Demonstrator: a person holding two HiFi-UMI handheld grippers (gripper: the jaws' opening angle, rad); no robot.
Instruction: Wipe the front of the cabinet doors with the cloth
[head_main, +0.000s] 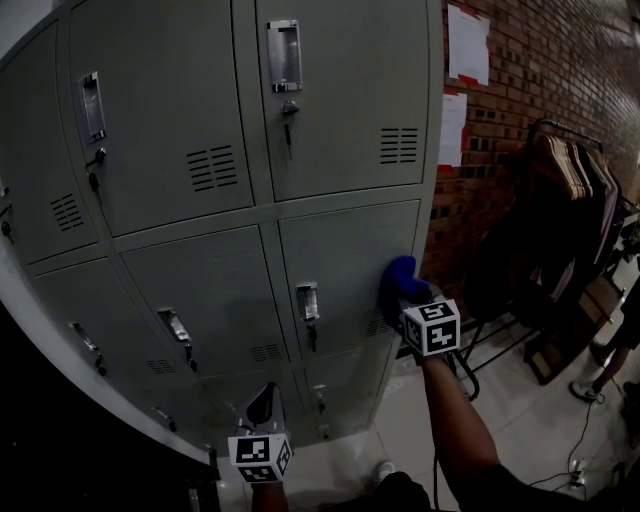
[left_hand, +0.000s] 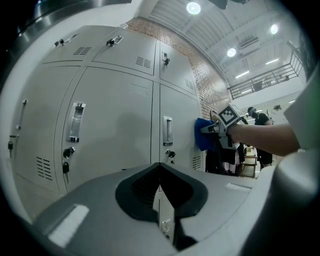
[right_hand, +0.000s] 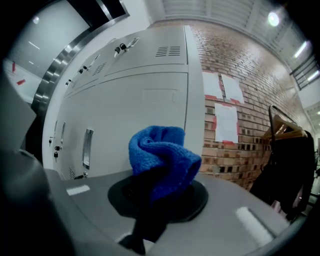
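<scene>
The grey locker cabinet (head_main: 190, 120) fills the head view, its doors fitted with handles and keys. My right gripper (head_main: 408, 298) is shut on a bunched blue cloth (head_main: 399, 278), which is pressed on the lower right door (head_main: 345, 250) close to its right edge. In the right gripper view the cloth (right_hand: 162, 155) bulges out of the right gripper (right_hand: 160, 186) in front of that door (right_hand: 145, 110). My left gripper (head_main: 264, 406) hangs low before the bottom doors, jaws together, holding nothing. From the left gripper (left_hand: 160, 172) view the cloth (left_hand: 201, 134) shows against the cabinet.
A brick wall (head_main: 530, 60) with paper sheets (head_main: 467, 45) stands right of the cabinet. Beside it is a clothes rack (head_main: 575, 170) with hangers and dark garments. Cables (head_main: 585, 450) lie on the pale floor. A shoe (head_main: 583, 391) shows at far right.
</scene>
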